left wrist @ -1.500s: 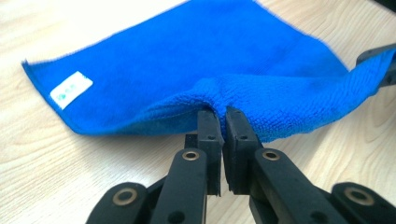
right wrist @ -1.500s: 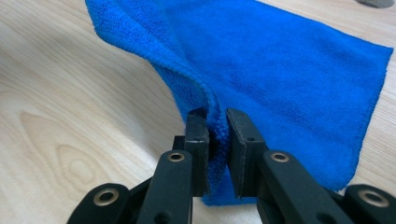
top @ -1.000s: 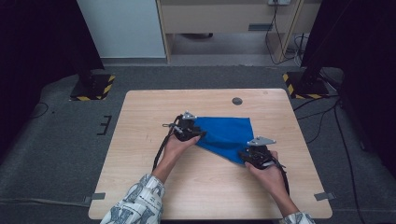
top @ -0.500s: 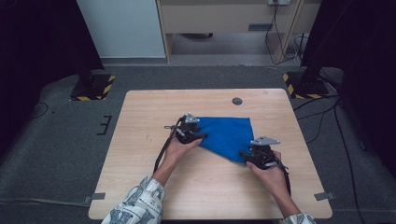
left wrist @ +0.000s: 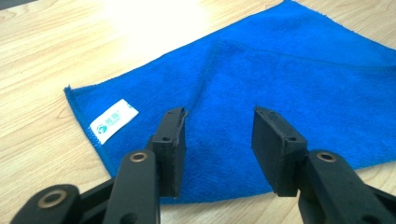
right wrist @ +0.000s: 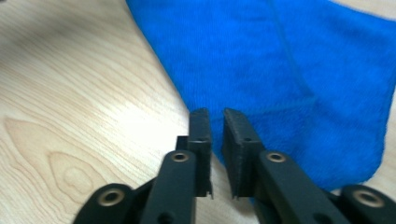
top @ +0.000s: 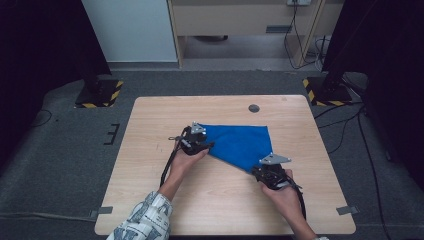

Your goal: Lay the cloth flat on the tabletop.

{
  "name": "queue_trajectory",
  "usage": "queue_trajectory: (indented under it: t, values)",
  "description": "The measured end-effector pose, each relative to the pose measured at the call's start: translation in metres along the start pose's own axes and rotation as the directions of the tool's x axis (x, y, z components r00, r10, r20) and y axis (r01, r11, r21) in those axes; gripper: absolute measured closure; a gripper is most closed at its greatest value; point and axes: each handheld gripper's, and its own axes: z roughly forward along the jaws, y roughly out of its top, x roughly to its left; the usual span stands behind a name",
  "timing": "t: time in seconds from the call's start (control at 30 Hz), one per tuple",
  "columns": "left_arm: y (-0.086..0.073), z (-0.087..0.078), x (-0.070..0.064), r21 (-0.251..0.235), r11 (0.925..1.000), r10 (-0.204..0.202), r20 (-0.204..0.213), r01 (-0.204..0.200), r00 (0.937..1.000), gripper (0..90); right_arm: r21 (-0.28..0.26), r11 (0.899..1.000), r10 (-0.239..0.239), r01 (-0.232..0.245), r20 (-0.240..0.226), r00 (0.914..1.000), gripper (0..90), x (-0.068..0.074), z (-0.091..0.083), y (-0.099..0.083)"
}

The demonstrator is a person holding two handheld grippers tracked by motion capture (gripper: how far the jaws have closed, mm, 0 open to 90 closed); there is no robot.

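The blue microfiber cloth [top: 239, 144] lies flat on the counter [top: 150, 150], folded into a triangle. The left tool [left wrist: 217, 140] hovers with its jaws wide apart and empty over the corner near the white label [left wrist: 113, 120]. The right tool [right wrist: 215, 140] has its jaws nearly closed over the cloth's edge; can't tell if it's actually pinching fabric. For the next fold I'd catch both layers at each corner, lift together and keep the edge taut so nothing bunches
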Motion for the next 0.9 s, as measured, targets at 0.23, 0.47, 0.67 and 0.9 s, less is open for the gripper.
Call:
queue_trajectory:
  t: [0.23,0.47,0.67,0.9]
  values:
    - [-0.009,0.005,0.007,0.013,0.9999,-0.01,-0.028,0.01,0.9996,52.1,0.027,0.999,0.025,-0.026,0.037,0.999,60.0,0.001,0.018,-0.001]
    - [-0.018,0.01,0.01,0.043,0.9989,-0.016,-0.003,0.017,0.9999,56.9,0.052,0.999,-0.002,-0.002,0.083,0.9966,55.7,0.009,0.031,0.002]
    - [-0.022,0.017,0.007,0.076,0.9971,-0.006,0.013,0.005,0.9999,69.9,0.052,0.998,-0.026,0.02,0.116,0.9929,72.3,0.007,0.03,0.002]
    - [-0.017,0.018,0.007,0.102,0.9947,-0.007,0.01,0.006,0.9999,88.4,0.039,0.999,-0.004,0.001,0.074,0.9973,79.5,0.001,0.025,0.003]
